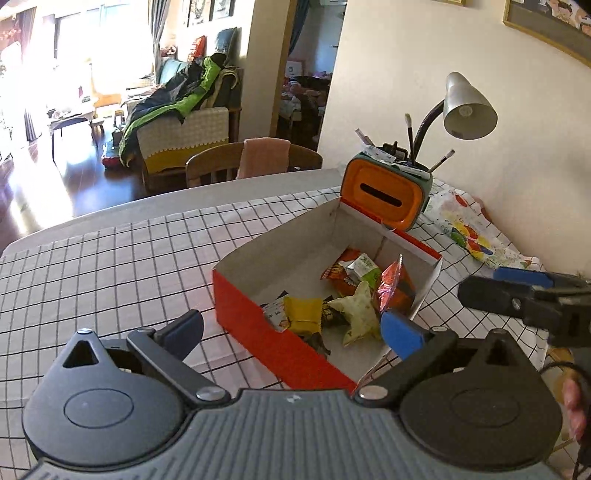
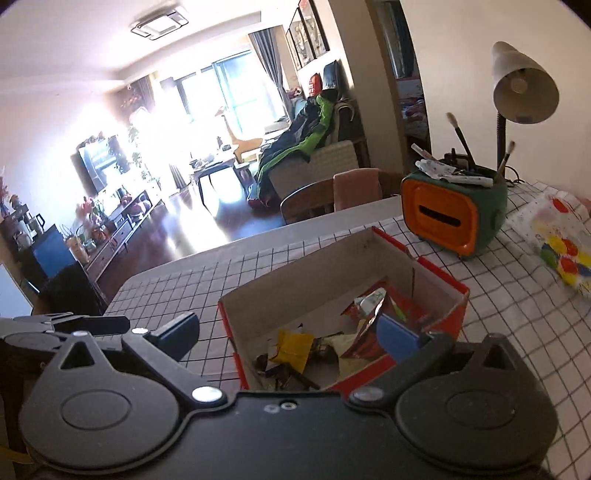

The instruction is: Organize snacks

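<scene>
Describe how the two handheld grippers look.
Left gripper: ribbed grey body, black round-hinged linkage arms, blue pads on the fingers. Right gripper: smooth black body with small screws, same black linkages and blue pads. A dark cable shows beside the right one.

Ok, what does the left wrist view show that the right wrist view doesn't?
Only the left wrist view shows the pale star-shaped snack packet whole, and the right gripper at its right edge.

Only the right wrist view shows the TV, the ceiling vent and the left gripper at its left edge.

Both show the red box of snacks, the yellow packet, the orange tissue holder, the desk lamp and the checked tablecloth.
</scene>
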`<state>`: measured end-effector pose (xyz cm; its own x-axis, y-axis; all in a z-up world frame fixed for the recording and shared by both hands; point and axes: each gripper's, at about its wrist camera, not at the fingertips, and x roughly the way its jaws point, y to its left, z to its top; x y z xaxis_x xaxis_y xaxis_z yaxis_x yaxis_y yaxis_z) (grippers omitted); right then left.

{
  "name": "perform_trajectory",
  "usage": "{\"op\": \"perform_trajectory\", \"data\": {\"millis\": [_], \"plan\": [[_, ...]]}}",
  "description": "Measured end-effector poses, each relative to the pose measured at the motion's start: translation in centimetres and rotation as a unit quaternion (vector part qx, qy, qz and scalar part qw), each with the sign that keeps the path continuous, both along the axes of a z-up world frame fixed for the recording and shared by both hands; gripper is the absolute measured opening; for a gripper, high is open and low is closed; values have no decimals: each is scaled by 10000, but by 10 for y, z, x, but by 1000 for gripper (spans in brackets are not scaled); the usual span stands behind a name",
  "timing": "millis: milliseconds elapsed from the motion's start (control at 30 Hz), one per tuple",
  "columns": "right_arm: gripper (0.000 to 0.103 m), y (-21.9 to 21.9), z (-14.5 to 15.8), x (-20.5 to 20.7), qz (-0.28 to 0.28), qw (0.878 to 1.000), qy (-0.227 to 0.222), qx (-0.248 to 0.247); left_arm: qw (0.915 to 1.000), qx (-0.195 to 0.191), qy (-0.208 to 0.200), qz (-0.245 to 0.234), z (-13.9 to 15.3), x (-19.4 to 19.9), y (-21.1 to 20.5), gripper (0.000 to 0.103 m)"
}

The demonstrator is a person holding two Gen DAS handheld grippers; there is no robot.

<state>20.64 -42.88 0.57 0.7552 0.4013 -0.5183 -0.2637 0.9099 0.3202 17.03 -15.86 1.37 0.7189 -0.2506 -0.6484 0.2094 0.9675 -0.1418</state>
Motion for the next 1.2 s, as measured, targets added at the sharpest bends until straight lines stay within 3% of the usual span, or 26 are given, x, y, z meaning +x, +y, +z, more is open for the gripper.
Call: {"op": "perform_trajectory", "data": {"millis": [300,600,1200], "plan": [[103,9,1,-24,-303,9992,-199,-171,9997,-101,-131,182,8,-14,8,103],[103,9,2,-36,-426,9981,-397,-199,9995,52,-239,183,16,-20,3,103],[103,10,2,-40,-583,9975,-322,-218,9991,28,-347,261,20,-31,-4,103]]}}
